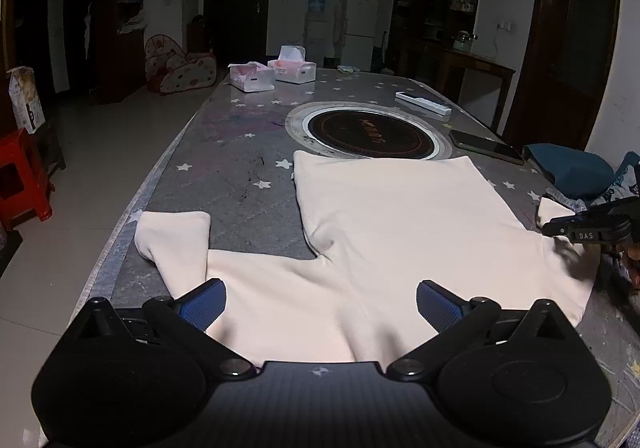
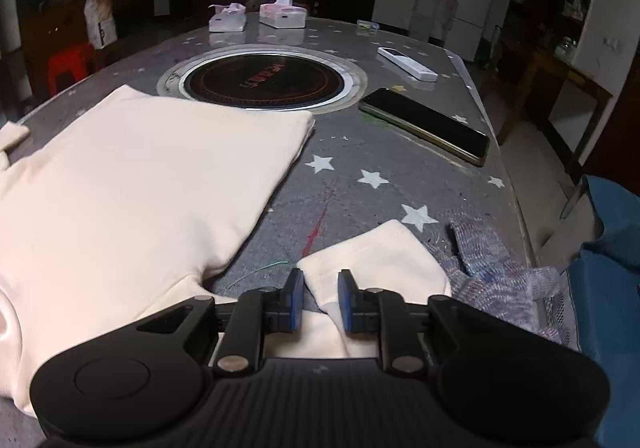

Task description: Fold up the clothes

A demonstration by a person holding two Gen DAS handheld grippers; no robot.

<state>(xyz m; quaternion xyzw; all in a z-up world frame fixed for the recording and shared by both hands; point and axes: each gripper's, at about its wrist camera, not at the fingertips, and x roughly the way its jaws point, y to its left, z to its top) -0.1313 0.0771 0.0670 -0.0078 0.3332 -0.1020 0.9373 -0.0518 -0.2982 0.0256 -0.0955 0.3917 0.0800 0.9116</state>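
Cream garment [image 1: 400, 216] flat on surface [image 1: 240, 152], unfolded. Left tongs [image 1: 320, 306] wide; right tongs [image 2: 320, 298] pinch 3 o'clock sleeve [image 2: 376, 260].

Dim room, dark vignetted corners, strong fisheye bending at edges, slight blur

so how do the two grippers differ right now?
The left gripper is wide open, its fingers apart above the cream shirt near the left sleeve, gripping nothing. The right gripper is nearly closed, its fingers pinching the right sleeve. Both have black frames with blue pads and point down at the same shirt on the table.
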